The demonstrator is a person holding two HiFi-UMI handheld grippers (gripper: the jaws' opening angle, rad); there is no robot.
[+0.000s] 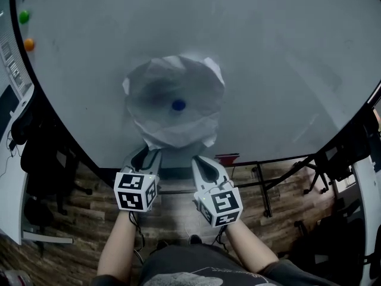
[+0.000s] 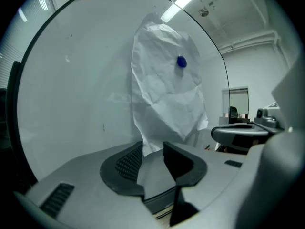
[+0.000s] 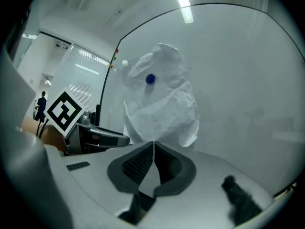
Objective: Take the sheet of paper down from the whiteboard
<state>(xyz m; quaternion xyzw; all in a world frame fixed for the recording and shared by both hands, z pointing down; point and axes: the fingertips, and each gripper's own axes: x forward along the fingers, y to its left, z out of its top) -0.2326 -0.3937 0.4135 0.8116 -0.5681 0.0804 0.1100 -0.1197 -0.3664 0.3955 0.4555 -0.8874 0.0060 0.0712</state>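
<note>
- Crumpled sheet of paper [image 1: 169,127] hangs on the whiteboard [image 1: 286,52], pinned by a blue magnet [image 1: 178,105].
- Left gripper [image 2: 152,151]: jaws apart — the paper's lower corner dips into the gap at their tips (not pinched).
- Right gripper [image 3: 153,149]: jaws closed together on nothing, just below the paper's bottom edge.

Below me lies a dark wood-plank floor [image 1: 292,219]. A white desk [image 1: 7,189] stands at my left, with a dark chair [image 1: 44,159] beside it. Overhead a long strip light [image 3: 181,1] glows. Pale blinds [image 3: 83,78] cover a far window.
</note>
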